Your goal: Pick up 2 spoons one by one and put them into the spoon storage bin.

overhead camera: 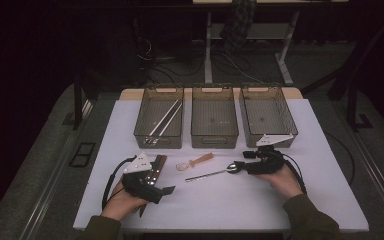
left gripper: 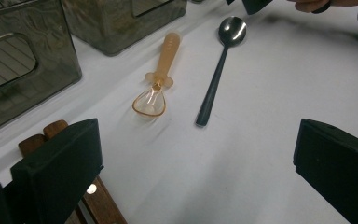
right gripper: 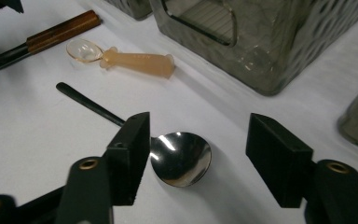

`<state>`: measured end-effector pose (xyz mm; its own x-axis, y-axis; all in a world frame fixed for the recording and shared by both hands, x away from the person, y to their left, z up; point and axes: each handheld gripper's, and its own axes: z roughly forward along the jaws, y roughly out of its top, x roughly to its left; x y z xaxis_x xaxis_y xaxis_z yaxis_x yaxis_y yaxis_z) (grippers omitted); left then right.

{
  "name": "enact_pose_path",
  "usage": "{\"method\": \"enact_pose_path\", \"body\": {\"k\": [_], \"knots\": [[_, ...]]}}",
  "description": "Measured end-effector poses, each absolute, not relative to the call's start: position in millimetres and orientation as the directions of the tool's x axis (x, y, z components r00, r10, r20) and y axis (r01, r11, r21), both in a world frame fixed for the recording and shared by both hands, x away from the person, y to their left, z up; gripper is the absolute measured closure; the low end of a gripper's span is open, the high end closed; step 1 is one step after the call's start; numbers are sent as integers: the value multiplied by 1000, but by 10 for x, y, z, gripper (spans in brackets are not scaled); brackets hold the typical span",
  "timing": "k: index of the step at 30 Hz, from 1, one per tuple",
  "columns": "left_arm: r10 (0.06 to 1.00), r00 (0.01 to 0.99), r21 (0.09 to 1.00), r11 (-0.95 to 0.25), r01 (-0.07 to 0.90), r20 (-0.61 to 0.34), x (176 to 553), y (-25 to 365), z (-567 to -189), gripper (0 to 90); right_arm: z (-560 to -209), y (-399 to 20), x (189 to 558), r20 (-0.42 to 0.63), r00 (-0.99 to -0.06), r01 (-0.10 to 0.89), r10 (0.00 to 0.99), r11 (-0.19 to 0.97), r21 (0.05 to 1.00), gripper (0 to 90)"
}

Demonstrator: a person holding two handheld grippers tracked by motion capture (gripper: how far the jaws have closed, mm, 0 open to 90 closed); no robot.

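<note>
High view looks forward and down from above the person's side onto the whole bench, far back. Left gripper view sits low and close over the bench, facing right toward the metal spoon and orange scoop. Right gripper view, also low, close, faces left across the same spoon and scoop; all three share these.

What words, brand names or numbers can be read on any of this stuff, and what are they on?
None can be read. The metal spoon, the orange plastic spoon, the wooden-handled knives and the three bins show no lettering in any view. The grey plate on the left gripper carries only small dark spots, not text.
</note>
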<state>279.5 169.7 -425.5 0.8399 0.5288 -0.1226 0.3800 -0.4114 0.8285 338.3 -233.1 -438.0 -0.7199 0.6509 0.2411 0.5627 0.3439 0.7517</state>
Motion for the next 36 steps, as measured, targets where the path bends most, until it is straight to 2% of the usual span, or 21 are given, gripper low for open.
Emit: {"method": "enact_pose_path", "body": {"k": [12, 36], "knots": [[526, 843, 823, -423, 379, -118, 2797, 1694, -4269, 0, -4487, -2267, 3405, 240, -736, 575, 633, 396, 716, 546], [526, 843, 829, -419, 370, -110, 2802, 1685, -4257, 5, -4529, -2261, 3364, 193, -788, 529, 585, 482, 699, 672]]}}
